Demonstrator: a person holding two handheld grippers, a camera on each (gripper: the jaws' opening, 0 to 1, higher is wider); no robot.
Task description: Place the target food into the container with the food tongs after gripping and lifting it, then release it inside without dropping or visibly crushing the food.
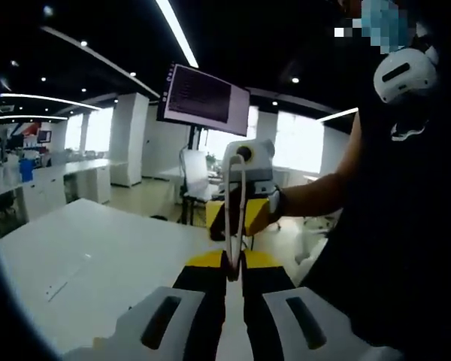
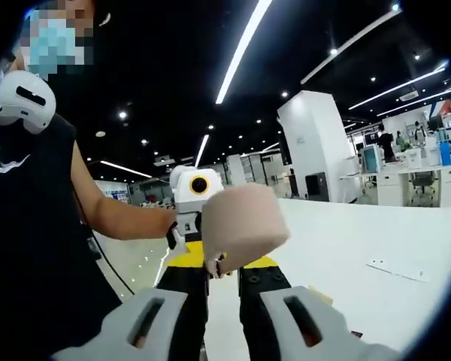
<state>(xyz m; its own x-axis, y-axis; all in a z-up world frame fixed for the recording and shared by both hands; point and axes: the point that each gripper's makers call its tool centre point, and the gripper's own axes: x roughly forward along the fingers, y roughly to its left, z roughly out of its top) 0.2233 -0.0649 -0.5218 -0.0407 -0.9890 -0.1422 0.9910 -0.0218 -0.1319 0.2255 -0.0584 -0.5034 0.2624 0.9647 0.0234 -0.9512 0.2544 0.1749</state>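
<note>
The white table (image 2: 376, 241) is bare where it shows, so the placing looks wholly ahead. Both tools hang in the air above it. The left gripper (image 1: 233, 274) is clamped on the thin white tongs (image 1: 237, 195), and the right gripper (image 2: 224, 274) seems closed on the beige food block (image 2: 244, 222) at its tips. The screen (image 1: 203, 94) has text too small to read. The person's shirt has a white swoosh logo (image 2: 1, 162).

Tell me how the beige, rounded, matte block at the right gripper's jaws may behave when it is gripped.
The beige rounded matte block has soft edges and looks foam-like, so it is probably light and may dent under pressure. Its matte surface suggests it will not slip easily. It seems pinched by one lower corner at the right gripper jaw tips, so it might tilt.
</note>
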